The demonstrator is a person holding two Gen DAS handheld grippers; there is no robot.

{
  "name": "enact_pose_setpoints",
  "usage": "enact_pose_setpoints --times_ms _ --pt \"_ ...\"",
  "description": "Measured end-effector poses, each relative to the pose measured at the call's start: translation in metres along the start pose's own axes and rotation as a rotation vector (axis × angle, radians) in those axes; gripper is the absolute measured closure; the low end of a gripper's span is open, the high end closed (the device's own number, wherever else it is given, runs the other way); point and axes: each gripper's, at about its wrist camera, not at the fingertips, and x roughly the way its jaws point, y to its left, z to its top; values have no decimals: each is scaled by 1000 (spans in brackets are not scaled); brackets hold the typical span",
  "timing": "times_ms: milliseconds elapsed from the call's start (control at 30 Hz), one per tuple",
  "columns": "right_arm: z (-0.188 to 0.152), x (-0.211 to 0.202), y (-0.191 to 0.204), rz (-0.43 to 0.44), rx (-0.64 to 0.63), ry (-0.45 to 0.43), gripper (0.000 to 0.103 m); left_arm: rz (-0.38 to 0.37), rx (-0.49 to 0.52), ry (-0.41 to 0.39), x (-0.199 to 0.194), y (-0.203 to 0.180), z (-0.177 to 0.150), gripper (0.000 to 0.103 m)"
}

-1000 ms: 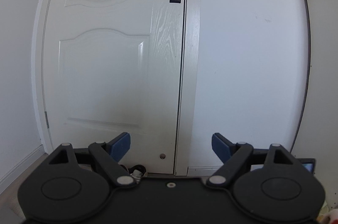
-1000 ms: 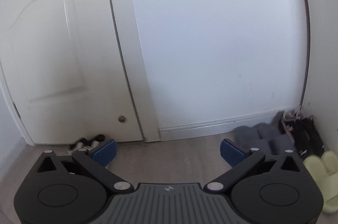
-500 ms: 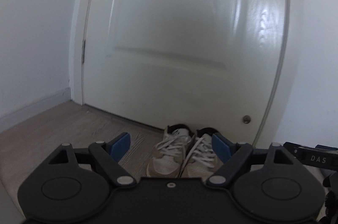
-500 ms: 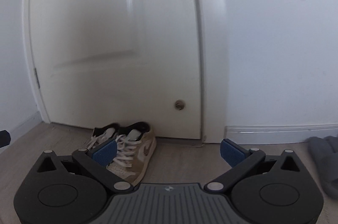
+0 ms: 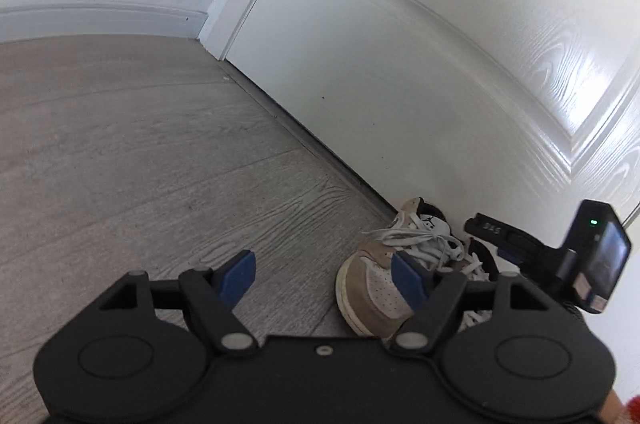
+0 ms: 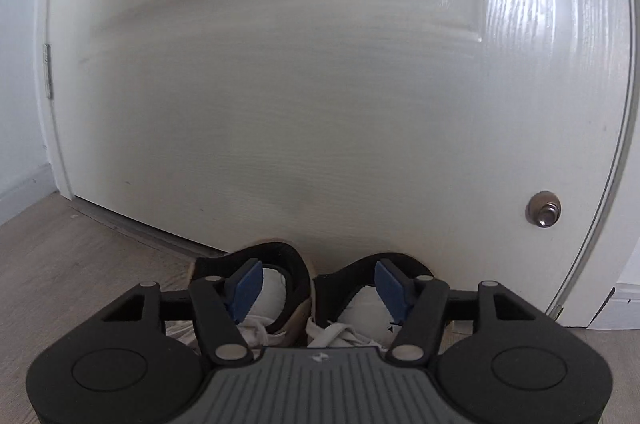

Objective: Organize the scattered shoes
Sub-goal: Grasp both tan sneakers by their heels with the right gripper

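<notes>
A pair of tan and white sneakers [image 5: 384, 280] with white laces stands on the floor, heels against a white door. My left gripper [image 5: 324, 276] is open, low over the floor to the left of the pair; its right pad overlaps the near shoe's toe in the view. My right gripper [image 6: 318, 288] is open right above the pair, one blue pad over each shoe's black-lined collar: the left shoe [image 6: 280, 288] and the right shoe [image 6: 360, 304]. The right gripper's black body [image 5: 560, 256] shows at the right of the left wrist view, over the far shoe.
The white panelled door [image 6: 320, 103] closes off the space behind the shoes, with a metal stopper [image 6: 545, 209] low on its right. Grey wood floor [image 5: 140, 163] stretches to the left up to a white skirting board [image 5: 100, 19].
Both grippers have dropped and moved in on the sneakers. The right one now hovers over the shoe collars; the left has swung left and tilted down toward the floor. Both stay open.
</notes>
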Motion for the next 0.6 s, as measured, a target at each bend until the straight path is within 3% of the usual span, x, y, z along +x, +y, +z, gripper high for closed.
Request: enact_pose_setpoints --times_ms 67,167,333,500,600 --pt "2 16 -3 -3 55 59 44 46 41 -6 0 -4 -1 28" --pt "9 32 -3 9 100 103 44 52 45 -1 -5 -4 -5 28" --pt "27 58 9 -4 24 192 42 12 -25 20 0 4 -4 27" --pt "48 91 -7 39 171 358 25 -8 -101 38 3 14 -4 27" --pt "49 113 -10 47 181 429 17 -17 -122 44 3 17 -4 27"
